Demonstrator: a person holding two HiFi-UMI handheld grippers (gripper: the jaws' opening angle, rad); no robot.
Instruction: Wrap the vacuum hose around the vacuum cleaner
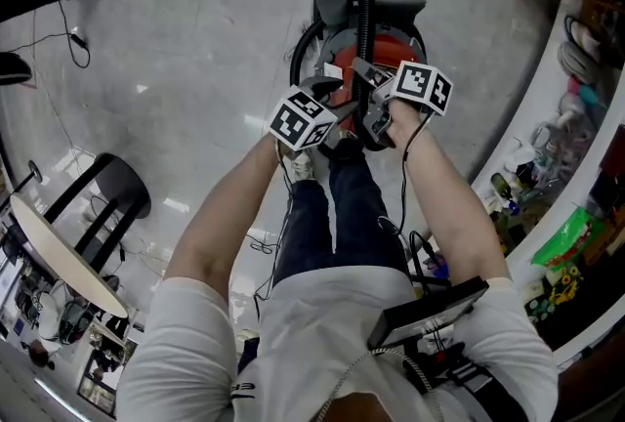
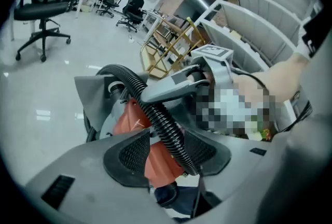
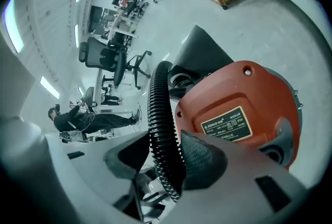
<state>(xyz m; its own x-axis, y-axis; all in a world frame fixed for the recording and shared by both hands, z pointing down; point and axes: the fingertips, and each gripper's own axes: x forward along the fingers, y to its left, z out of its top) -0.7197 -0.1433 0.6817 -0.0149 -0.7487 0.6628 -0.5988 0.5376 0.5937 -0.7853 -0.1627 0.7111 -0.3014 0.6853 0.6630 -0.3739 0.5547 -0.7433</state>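
Standing over the orange-red, grey-trimmed canister vacuum cleaner (image 1: 395, 47), which is sitting on the glossy pale floor (image 1: 195, 39) just ahead of my dark-trousered legs (image 1: 337, 215). Both arms are reaching down toward its near side. The black ribbed vacuum hose (image 1: 366, 5) is arching up over the far end of the canister and running back along its top toward me; another stretch is curving round the canister's left side. My left gripper (image 2: 163, 140) is clamping the hose: it is crossing the gap on a slant, touching one textured pad near the tip and lying against the other lower down, with the orange body showing behind. My right gripper (image 3: 166, 150) is also gripping the hose, which is filling the space between its pads and running straight up past the canister's side, beside the white rating label (image 3: 226, 123). The two grippers are sitting close together, the right just beyond the left. Background: black office chair (image 2: 44, 0), wooden rack (image 2: 171, 46).
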